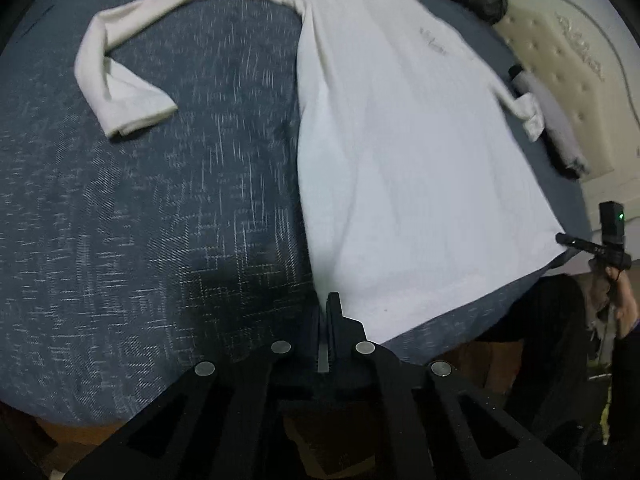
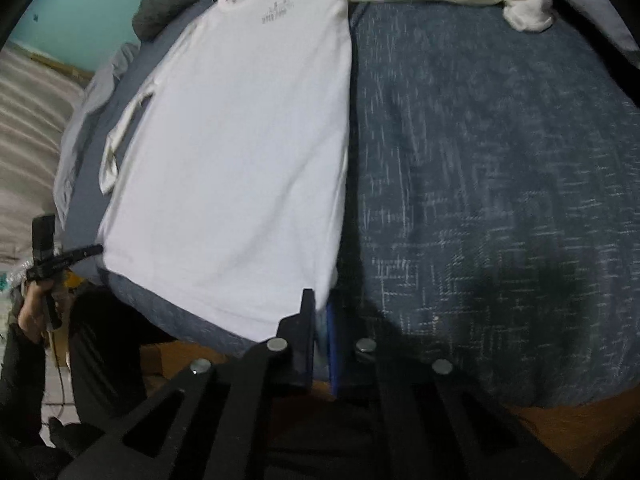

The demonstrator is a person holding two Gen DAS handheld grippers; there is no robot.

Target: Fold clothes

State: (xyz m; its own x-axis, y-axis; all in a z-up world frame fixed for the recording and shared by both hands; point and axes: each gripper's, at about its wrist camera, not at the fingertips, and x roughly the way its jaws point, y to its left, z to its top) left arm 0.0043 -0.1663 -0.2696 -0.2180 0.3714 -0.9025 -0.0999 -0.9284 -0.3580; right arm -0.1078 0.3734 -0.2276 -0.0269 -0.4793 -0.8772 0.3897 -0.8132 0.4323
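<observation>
A white long-sleeved shirt point(image 1: 408, 152) of soft knit lies flat on the bed point(image 1: 140, 208), whose blue cover is coarsely woven and flecked. The left hand-held gripper point(image 1: 325, 308) is clamped on the shirt's near left hem corner; the right hand-held gripper point(image 2: 320, 308) pinches the near right corner

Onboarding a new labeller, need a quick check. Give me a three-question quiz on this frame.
1. True or false: the white shirt lies crumpled in a heap on the blue bedspread.
2. Where are the left gripper and right gripper shut on the shirt? A collar, B cuffs, C bottom hem corners.
3. Fill in: the chest print faces ____.
Key: 1 false, it lies spread flat; 2 C; 3 up.
</observation>
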